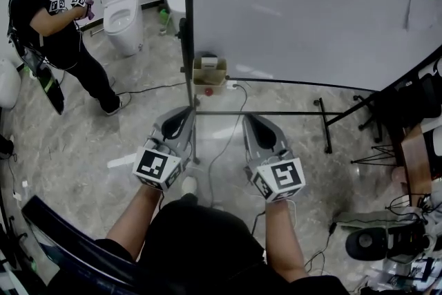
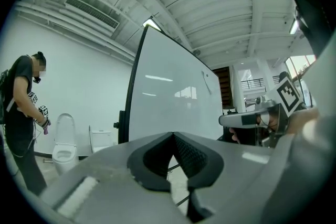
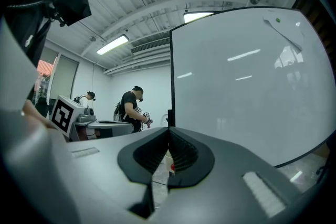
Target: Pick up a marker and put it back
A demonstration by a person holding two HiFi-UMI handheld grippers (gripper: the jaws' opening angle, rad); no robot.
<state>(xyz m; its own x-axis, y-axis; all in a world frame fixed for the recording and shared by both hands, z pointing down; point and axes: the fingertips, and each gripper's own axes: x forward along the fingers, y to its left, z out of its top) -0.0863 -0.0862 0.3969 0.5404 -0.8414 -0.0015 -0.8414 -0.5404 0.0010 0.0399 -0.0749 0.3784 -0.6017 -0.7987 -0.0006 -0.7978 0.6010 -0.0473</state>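
Observation:
A large whiteboard (image 1: pixel 311 10) on a wheeled stand fills the upper right of the head view. A small beige holder box (image 1: pixel 209 71) hangs at its lower left edge, with a red item (image 1: pixel 208 91) just below it. No marker can be made out clearly. My left gripper (image 1: pixel 178 122) and right gripper (image 1: pixel 257 129) are held side by side over the floor, short of the board, both shut and empty. In the left gripper view the pads of the left gripper (image 2: pixel 173 136) meet. The right gripper (image 3: pixel 168 132) points at the board's left edge (image 3: pixel 171 76).
Another person (image 1: pixel 48 24) holding grippers stands at the far left beside a toilet (image 1: pixel 121 7). The stand's black legs (image 1: pixel 324 124) and cables (image 1: pixel 228 128) run across the marble floor. A cluttered desk (image 1: pixel 414 169) sits at the right, and a dark chair edge (image 1: pixel 62 231) at the lower left.

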